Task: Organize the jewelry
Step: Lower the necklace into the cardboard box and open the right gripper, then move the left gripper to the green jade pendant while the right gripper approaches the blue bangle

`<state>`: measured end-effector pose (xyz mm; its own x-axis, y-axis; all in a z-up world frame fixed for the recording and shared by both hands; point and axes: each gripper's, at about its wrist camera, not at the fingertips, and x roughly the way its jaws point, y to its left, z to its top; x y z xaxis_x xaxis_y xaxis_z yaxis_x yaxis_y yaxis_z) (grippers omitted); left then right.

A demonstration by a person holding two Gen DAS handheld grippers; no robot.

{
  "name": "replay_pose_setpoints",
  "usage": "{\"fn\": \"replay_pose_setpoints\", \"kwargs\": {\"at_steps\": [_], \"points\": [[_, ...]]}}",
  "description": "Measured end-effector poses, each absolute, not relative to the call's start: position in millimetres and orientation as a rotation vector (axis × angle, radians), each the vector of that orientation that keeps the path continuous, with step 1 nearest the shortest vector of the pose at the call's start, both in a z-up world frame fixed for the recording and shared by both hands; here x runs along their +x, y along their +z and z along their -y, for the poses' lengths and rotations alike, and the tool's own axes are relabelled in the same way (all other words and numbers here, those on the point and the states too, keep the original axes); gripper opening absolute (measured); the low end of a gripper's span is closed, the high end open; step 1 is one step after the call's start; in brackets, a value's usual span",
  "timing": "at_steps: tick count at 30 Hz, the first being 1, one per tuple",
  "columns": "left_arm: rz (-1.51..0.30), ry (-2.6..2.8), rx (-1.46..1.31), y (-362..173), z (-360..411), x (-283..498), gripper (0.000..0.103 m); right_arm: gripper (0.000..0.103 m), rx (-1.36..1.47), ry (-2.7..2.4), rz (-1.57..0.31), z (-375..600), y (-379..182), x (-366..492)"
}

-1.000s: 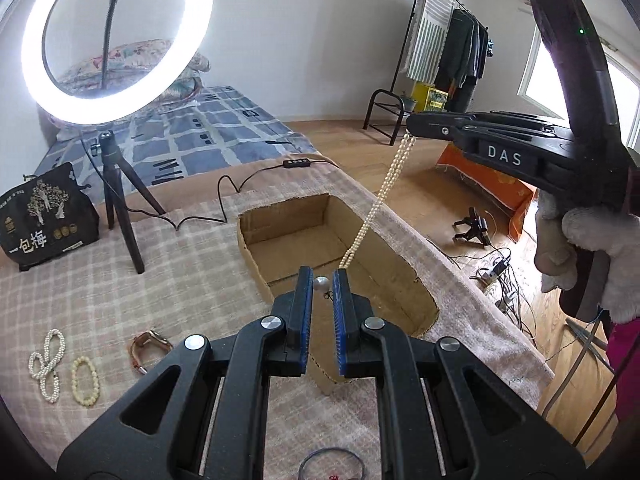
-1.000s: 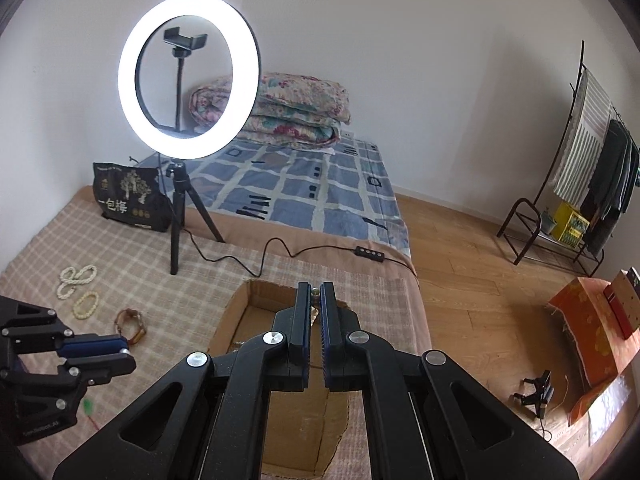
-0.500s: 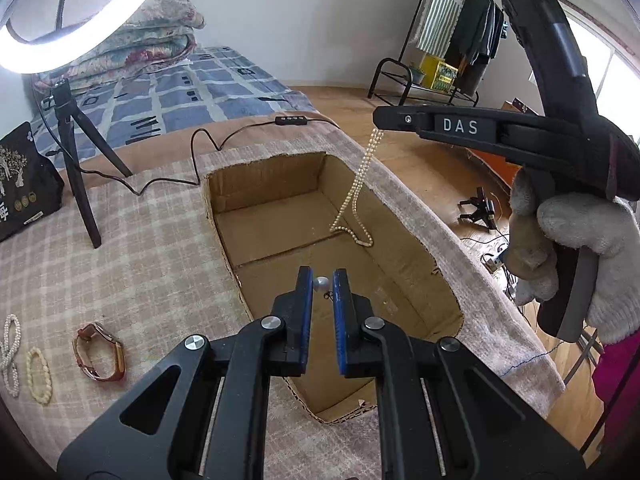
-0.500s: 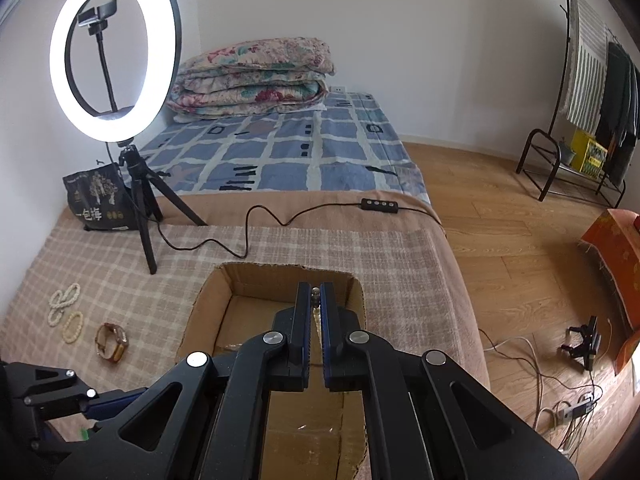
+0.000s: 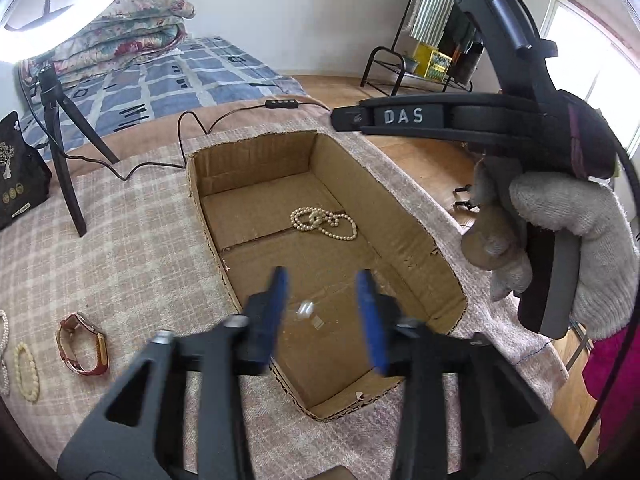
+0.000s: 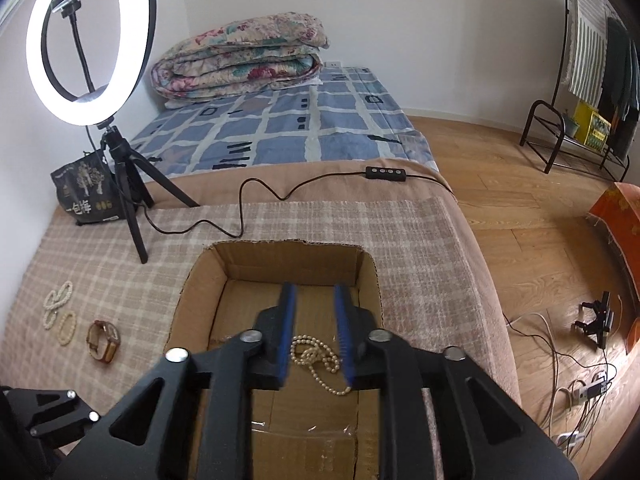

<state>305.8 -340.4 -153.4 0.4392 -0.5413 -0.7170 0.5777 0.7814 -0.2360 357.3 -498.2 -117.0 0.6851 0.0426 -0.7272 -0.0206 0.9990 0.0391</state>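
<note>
Now both of your tongs are spread, where half a second ago each was pressed together on something. The right tongs (image 6: 316, 336) hang with nothing in them above the shallow brown cardboard box (image 5: 404, 216), and the long strand of cream pearl beads (image 5: 324, 222) that dangled from them has dropped; it lies coiled on the box floor just above the frame's middle in the left wrist view, and low between the blue pads in the right wrist view. The left tongs (image 5: 324, 300) have also let go: the small silvery piece (image 5: 306, 309) they were pinching shows as a pale blur between the blue pads, apparently falling toward the near end of the box, though the blur leaves that uncertain.

So two items count as put away, assuming the small piece lands inside. What remains sits outside the box on the checked beige blanket (image 5: 132, 240), at the lower left of the left wrist frame: the brown leather-strap wristwatch (image 5: 82, 344), the cream bead bracelet (image 5: 27, 372) beside it, and the looped white pearl necklace (image 6: 58, 308), clearer at left in the right wrist view. Your left tongs are nearer those, so the watch looks the natural next pick.
</note>
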Motion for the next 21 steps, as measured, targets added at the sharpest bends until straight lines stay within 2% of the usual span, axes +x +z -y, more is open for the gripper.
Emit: {"fn": "replay_pose_setpoints", "kwargs": {"at_steps": [2, 5, 21], "points": [[-0.857, -0.694, 0.052, -153, 339, 303, 0.069, 0.072, 0.023, 0.003, -0.784, 500, -114, 353], [-0.853, -0.696, 0.070, -153, 341, 300, 0.073, 0.082, 0.033, -0.041, -0.771, 504, -111, 353], [-0.833, -0.669, 0.099, -139, 319, 288, 0.073, 0.082, 0.054, -0.075, -0.727, 498, -92, 336]]}}
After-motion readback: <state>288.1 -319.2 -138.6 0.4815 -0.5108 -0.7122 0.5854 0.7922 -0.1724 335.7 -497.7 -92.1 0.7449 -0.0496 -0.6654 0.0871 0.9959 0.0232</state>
